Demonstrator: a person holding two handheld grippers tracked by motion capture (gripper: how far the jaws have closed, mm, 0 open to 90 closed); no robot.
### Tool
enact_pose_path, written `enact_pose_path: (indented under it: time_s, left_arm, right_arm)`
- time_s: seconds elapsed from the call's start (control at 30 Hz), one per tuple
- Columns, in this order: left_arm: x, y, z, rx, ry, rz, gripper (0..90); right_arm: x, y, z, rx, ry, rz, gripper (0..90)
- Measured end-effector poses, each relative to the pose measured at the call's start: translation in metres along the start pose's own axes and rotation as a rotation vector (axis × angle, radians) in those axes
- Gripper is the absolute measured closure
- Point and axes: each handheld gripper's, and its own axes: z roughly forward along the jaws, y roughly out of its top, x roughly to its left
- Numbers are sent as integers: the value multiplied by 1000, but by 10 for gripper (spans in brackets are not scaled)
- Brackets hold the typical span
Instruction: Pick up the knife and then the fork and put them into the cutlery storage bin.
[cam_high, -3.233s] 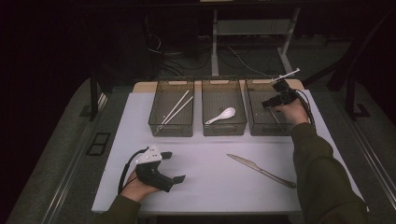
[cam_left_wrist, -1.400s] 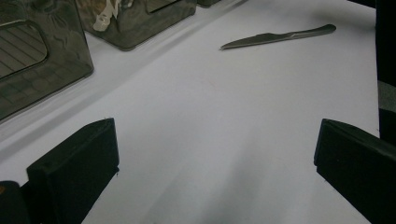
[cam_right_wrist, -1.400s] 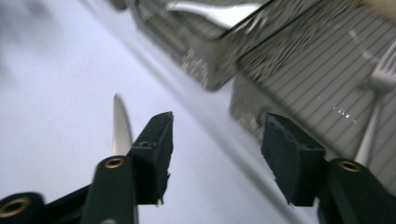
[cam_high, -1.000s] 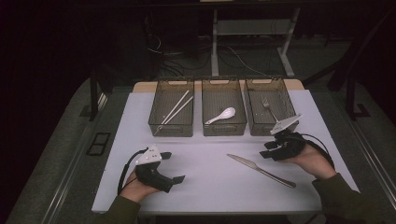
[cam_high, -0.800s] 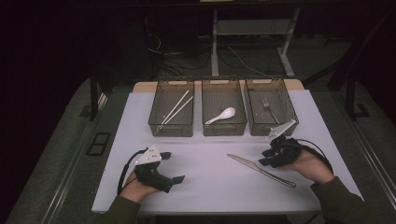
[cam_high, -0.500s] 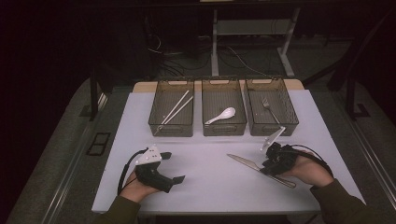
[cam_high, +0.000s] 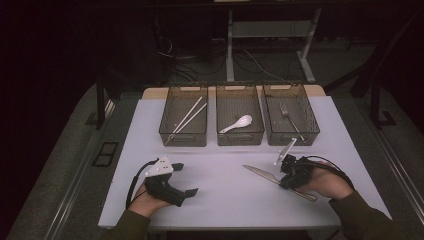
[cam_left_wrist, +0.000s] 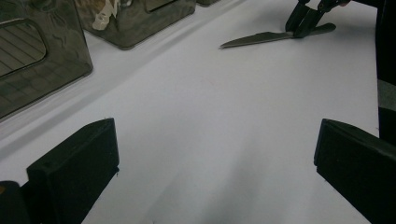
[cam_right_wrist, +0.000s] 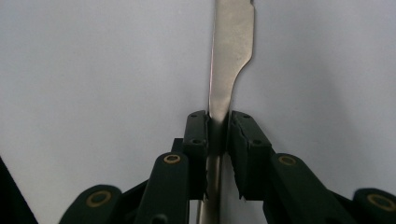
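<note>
A steel table knife lies flat on the white table, its blade pointing left. My right gripper is down on it, jaws shut on the narrow neck between blade and handle. The right gripper view shows the two pads pressed against the knife on both sides, with the gripper low over the table. My left gripper rests at the front left, open and holding nothing. In its own view the wide-open left gripper faces the knife and the other gripper far off.
Three dark bins stand in a row at the back: the left bin holds chopsticks, the middle bin a white spoon, the right bin a fork. Bare table lies between the two hands.
My right gripper came back from the right bin, leaving the fork inside, dropped to the table and shut on the knife. The left gripper stayed still.
</note>
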Motion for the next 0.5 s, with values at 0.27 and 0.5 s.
enact_pose_path:
  time_s: [0.27, 0.5]
  left_arm:
    - [0, 0, 0, 1, -1, 2, 0]
    - [0, 0, 0, -4, -2, 1, 0]
  right_arm:
    - [7, 10, 1, 73, -22, -1, 780]
    - [6, 12, 1, 82, -19, 7, 792]
